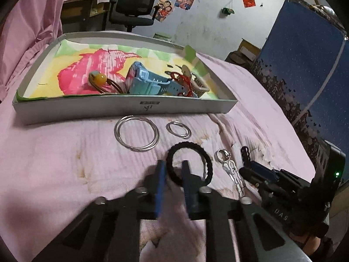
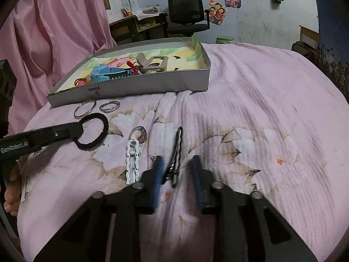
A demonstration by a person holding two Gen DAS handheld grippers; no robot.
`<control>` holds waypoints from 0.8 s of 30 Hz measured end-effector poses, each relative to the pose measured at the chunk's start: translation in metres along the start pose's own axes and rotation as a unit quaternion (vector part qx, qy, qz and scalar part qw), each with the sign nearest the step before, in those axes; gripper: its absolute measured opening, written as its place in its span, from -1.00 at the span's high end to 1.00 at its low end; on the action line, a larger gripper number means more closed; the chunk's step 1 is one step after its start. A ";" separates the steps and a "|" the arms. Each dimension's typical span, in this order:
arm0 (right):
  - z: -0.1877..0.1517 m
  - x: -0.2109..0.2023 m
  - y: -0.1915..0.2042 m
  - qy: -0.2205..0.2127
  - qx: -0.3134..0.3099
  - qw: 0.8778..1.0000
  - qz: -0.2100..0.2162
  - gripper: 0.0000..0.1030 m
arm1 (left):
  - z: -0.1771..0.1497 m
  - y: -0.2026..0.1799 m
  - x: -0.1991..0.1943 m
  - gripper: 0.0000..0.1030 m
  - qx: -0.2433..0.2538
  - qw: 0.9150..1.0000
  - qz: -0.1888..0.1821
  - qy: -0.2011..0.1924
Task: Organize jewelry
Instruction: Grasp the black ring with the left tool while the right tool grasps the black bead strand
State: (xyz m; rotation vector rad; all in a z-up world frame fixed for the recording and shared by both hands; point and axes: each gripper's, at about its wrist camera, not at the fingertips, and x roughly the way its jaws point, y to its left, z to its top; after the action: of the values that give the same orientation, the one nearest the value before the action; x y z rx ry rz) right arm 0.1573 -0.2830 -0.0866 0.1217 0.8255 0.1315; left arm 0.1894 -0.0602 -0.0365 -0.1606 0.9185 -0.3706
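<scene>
A black fabric hair tie (image 1: 192,150) lies on the pink bedspread. My left gripper (image 1: 173,166) is open, and the tie's left arc runs between its blue fingers. From the side, the left gripper (image 2: 75,131) reaches over the same hair tie (image 2: 104,126). My right gripper (image 2: 177,166) is open around the near end of a thin dark hair clip (image 2: 177,144). Beside it lie a white clip (image 2: 132,163) and a silver ring (image 2: 138,133). Large silver bangles (image 1: 136,133) and smaller hoops (image 1: 178,128) rest in front of the white box (image 1: 130,107).
Inside the box are a blue watch (image 1: 148,80), a bead hair tie (image 1: 98,79), a red thread piece (image 1: 185,83) and a beige claw clip (image 1: 199,85). A pink curtain (image 2: 54,32) hangs on the left. A blue fabric panel (image 1: 305,65) stands to the right of the bed.
</scene>
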 end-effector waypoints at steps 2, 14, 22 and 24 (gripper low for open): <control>0.001 0.000 -0.001 0.001 0.005 1.000 0.007 0.77 | -0.001 0.000 0.000 0.87 -0.001 1.000 -0.001 0.000; 0.010 -0.052 0.020 -0.140 -0.029 0.989 0.029 0.78 | -0.001 -0.011 -0.055 0.90 0.024 0.990 0.025 -0.134; 0.041 -0.081 0.046 -0.257 -0.053 0.964 0.051 0.78 | 0.014 -0.015 -0.098 0.90 0.040 0.961 0.090 -0.258; 0.053 -0.088 0.055 -0.292 -0.059 0.953 0.057 0.78 | 0.019 -0.011 -0.106 0.90 0.039 0.950 0.111 -0.289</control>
State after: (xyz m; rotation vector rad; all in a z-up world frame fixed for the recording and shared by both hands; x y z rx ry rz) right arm 0.1338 -0.2460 0.0217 0.0891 0.2174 0.2393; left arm 0.1438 -0.0305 0.0575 -0.0822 0.3350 -0.1331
